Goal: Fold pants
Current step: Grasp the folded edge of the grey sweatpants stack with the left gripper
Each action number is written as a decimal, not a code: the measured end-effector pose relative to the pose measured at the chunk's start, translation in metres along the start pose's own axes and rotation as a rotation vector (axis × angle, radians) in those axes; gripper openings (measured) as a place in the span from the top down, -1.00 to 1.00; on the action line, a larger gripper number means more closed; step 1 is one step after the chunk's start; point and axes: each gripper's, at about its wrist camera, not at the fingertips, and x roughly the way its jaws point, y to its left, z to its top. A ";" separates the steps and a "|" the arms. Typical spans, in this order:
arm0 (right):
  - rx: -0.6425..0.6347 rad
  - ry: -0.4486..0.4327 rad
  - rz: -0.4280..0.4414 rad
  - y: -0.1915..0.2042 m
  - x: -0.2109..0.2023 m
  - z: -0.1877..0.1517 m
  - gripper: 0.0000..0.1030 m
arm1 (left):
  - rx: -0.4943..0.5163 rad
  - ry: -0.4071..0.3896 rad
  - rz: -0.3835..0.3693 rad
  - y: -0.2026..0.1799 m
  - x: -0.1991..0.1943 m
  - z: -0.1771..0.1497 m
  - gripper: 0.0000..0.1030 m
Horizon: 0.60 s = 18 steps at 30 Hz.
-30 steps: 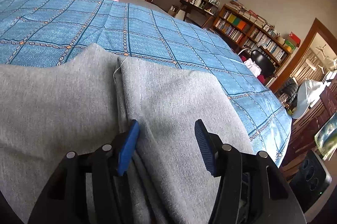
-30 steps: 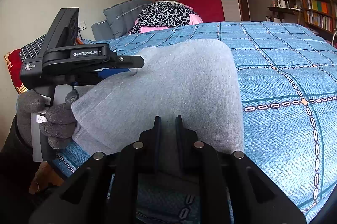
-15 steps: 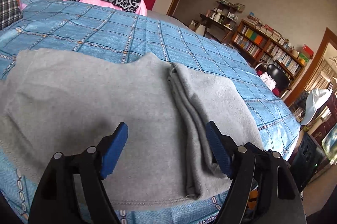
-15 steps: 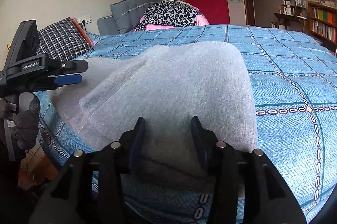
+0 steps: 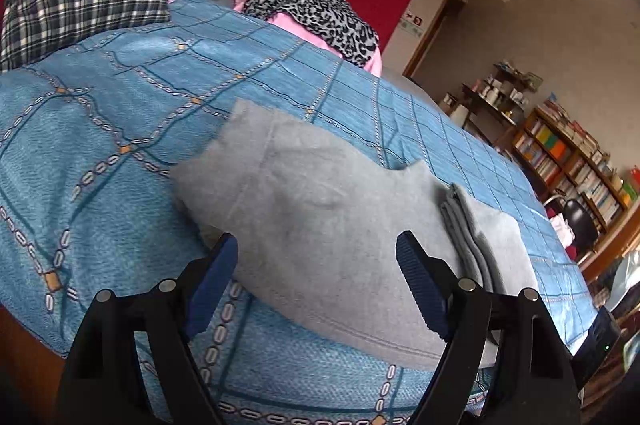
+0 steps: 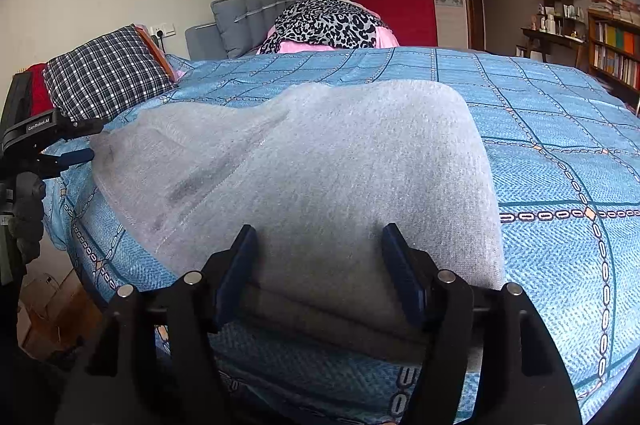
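Pants released after a fold, more folding likely left

We have both grippers standing free of the grey pants [image 6: 320, 165], which lie on the blue bedspread [image 6: 560, 129] near the bed's edge. Our left gripper [image 5: 316, 281] has just been opening its jaws and holds nothing; our right gripper [image 6: 316, 265] has likewise just opened, cloth below but not pinched. One end is already doubled into layers, seen at the right in the left wrist view; the other end lies single, so we judge another fold remains.
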 end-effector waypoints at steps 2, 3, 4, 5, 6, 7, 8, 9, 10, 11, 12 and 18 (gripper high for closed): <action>0.000 0.001 -0.002 0.001 0.000 0.000 -0.32 | -0.035 -0.013 0.025 0.013 -0.002 0.002 -0.57; 0.000 0.001 -0.001 0.001 0.000 0.000 -0.32 | -0.053 -0.018 0.036 0.019 -0.003 0.003 -0.57; 0.000 0.001 -0.002 0.001 0.001 0.000 -0.32 | -0.068 -0.023 0.042 0.025 -0.002 0.003 -0.57; 0.000 0.001 -0.002 0.001 0.000 0.000 -0.32 | -0.085 -0.023 0.051 0.030 0.000 0.004 -0.57; 0.000 0.001 -0.002 0.001 0.000 0.000 -0.32 | -0.102 -0.022 0.061 0.036 0.002 0.003 -0.57; -0.001 0.000 -0.002 0.001 0.000 0.000 -0.32 | -0.120 -0.019 0.068 0.041 0.005 0.002 -0.57; -0.001 0.000 -0.003 0.001 0.001 0.000 -0.32 | -0.140 -0.009 0.069 0.046 0.010 0.001 -0.57; -0.001 -0.001 -0.003 0.001 0.001 0.000 -0.32 | -0.156 0.004 0.064 0.049 0.016 0.001 -0.57; -0.001 -0.001 -0.004 0.001 0.001 0.000 -0.32 | -0.162 0.007 0.056 0.050 0.019 0.000 -0.59; -0.001 -0.002 -0.004 0.001 0.001 0.000 -0.32 | -0.157 -0.003 0.052 0.049 0.021 0.000 -0.60; -0.001 -0.002 -0.004 0.001 0.001 0.000 -0.32 | -0.151 -0.013 0.051 0.047 0.022 0.002 -0.60; -0.004 -0.006 -0.006 -0.001 0.001 -0.001 -0.33 | -0.130 -0.015 0.019 0.040 0.042 0.009 -0.60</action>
